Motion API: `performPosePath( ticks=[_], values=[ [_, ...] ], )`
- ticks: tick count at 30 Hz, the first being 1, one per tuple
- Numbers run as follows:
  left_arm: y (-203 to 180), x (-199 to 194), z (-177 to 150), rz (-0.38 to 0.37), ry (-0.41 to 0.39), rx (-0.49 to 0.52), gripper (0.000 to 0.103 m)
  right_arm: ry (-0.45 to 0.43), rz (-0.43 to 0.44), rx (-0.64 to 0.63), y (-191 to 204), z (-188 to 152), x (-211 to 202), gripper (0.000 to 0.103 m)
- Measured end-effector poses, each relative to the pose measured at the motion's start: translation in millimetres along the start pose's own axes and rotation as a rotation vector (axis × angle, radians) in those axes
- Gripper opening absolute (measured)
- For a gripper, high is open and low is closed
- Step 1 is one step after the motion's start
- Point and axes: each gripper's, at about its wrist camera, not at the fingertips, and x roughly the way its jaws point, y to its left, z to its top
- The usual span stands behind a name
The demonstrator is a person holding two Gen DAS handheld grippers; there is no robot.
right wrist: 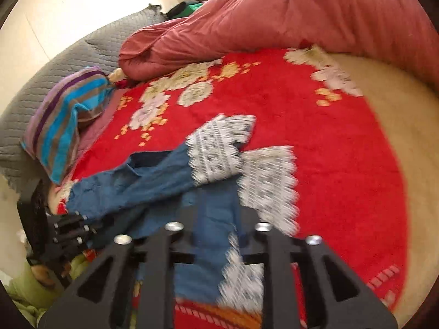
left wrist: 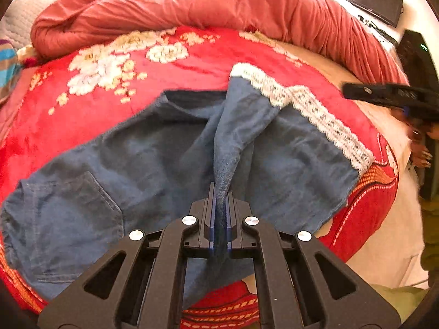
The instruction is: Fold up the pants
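On the red floral blanket [left wrist: 208, 57] of the bed, the blue pants [left wrist: 137, 159] are lying spread, lace-trimmed hems [left wrist: 323, 115] toward the far side. The left gripper [left wrist: 220, 205] is clamping a pinched ridge of denim near the crotch, apparently starting a lengthwise fold. The right gripper [right wrist: 216, 246] is hanging over a lace cuff with jaws parted, fabric between them but seemingly unpressed; next it likely needs a firm bite there. Only the right view is showing the striped pillow [right wrist: 63, 120]; the left is showing the back pocket [left wrist: 79, 213].
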Motion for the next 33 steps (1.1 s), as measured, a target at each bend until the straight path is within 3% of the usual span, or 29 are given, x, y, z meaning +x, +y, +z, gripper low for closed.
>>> performPosePath(
  ticks=[6,9,11,12,13,19,26,29,33],
  values=[
    [6,12,-9,0.005,0.036,-0.020,0.001,0.065,-0.032,0.083,-16,25,69,0.049],
    [6,13,-9,0.006,0.036,-0.017,0.001,0.103,0.011,0.156,-28,31,94,0.049],
    [6,14,-8,0.009,0.037,-0.012,0.001,0.110,0.029,0.150,-30,33,102,0.033],
    [5,14,-8,0.010,0.036,-0.012,0.001,0.118,0.032,0.136,-29,34,105,0.010],
    [5,14,-8,0.011,0.033,-0.011,0.001,0.122,0.045,0.131,-28,34,104,0.010],
    [6,6,-7,-0.001,0.012,-0.018,0.001,0.067,0.081,0.079,-20,30,49,0.008],
    [-3,-7,-9,-0.028,-0.009,0.003,0.001,0.047,0.017,0.008,-19,3,-38,0.008],
    [-9,-8,-12,-0.016,-0.006,0.033,0.001,0.086,-0.035,-0.017,-18,-15,-51,0.000],
    [-12,-6,-20,-0.033,0.025,0.045,0.001,0.121,-0.081,-0.010,-24,-33,-52,0.000]
  ],
)
